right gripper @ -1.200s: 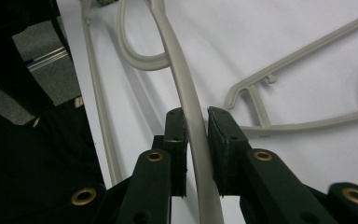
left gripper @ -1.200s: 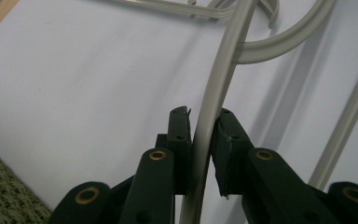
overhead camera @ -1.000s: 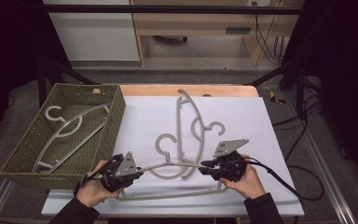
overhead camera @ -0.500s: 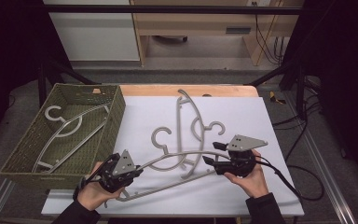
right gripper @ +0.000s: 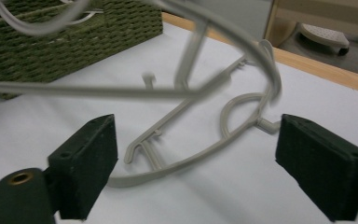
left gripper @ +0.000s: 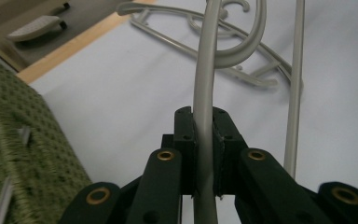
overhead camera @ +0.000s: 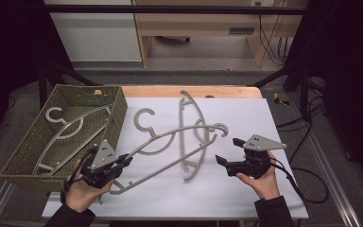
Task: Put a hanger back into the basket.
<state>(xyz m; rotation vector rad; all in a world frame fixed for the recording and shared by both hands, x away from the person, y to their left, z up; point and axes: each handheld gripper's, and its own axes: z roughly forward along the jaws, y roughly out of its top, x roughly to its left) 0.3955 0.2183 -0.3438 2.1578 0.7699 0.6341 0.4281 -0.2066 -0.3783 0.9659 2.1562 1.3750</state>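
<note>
One grey plastic coat hanger [overhead camera: 59,130] already lies inside the olive woven basket [overhead camera: 118,106], which occupies the nine o'clock side of the white-topped table [overhead camera: 274,113]; by this reading, one of three hangers is stowed and two remain outside. Second in order is the grey plastic hanger in hand [overhead camera: 170,142], raised off the table near its centre and slanting from seven o'clock up toward two o'clock, its hook pointing toward the basket at about eleven. Left claw [overhead camera: 123,163], at seven o'clock, is clamped tight on the shoulder rod of this hanger; the left gripper view shows the rod pinched between both pads [left gripper: 186,140]. Right claw [overhead camera: 228,151], at five o'clock, has just been opening and now stands wide, nothing between its pads [right gripper: 86,158]. Third grey hanger [overhead camera: 189,106] rests flat at twelve o'clock, untouched. Remaining work, as judged: carry the held hanger into the basket, then fetch the last.
</note>
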